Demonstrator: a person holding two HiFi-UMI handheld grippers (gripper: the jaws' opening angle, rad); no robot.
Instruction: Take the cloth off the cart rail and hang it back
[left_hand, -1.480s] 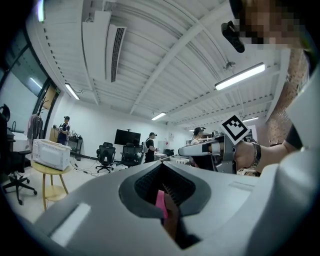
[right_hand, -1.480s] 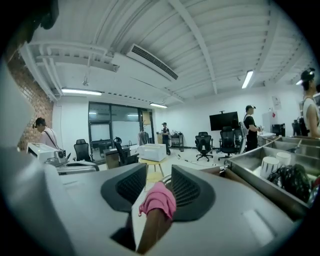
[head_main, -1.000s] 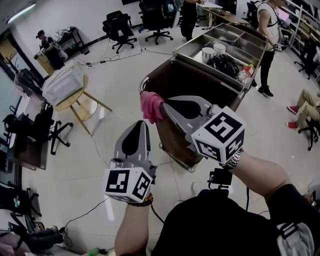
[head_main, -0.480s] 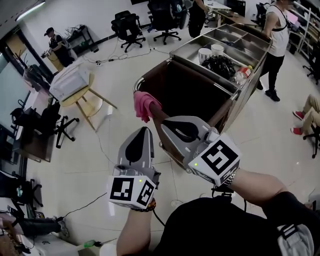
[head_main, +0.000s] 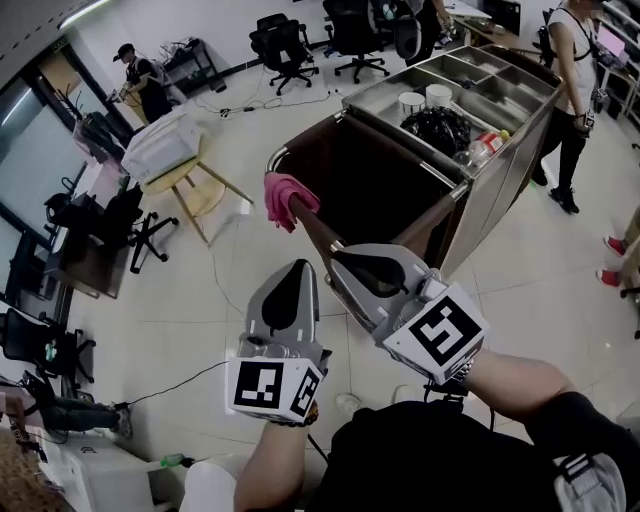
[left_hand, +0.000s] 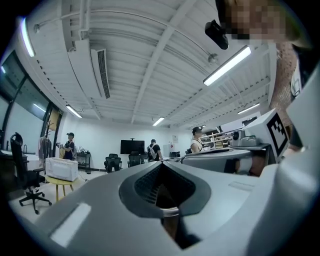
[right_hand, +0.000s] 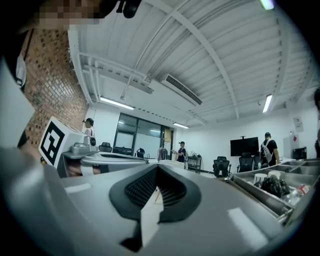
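Both grippers have drawn back toward me over the last second. The right gripper, whose tip was up against the pink cloth, now sits clear of it, and the left gripper has pulled back beside it. The cloth hangs bunched over the near-left corner of the cart rail, and neither tool touches it. My right gripper view shows its jaws pressed together with nothing between them. The left gripper view shows the same, closed and empty. On the cart ahead, the top tray carries white cups and a dark bundle.
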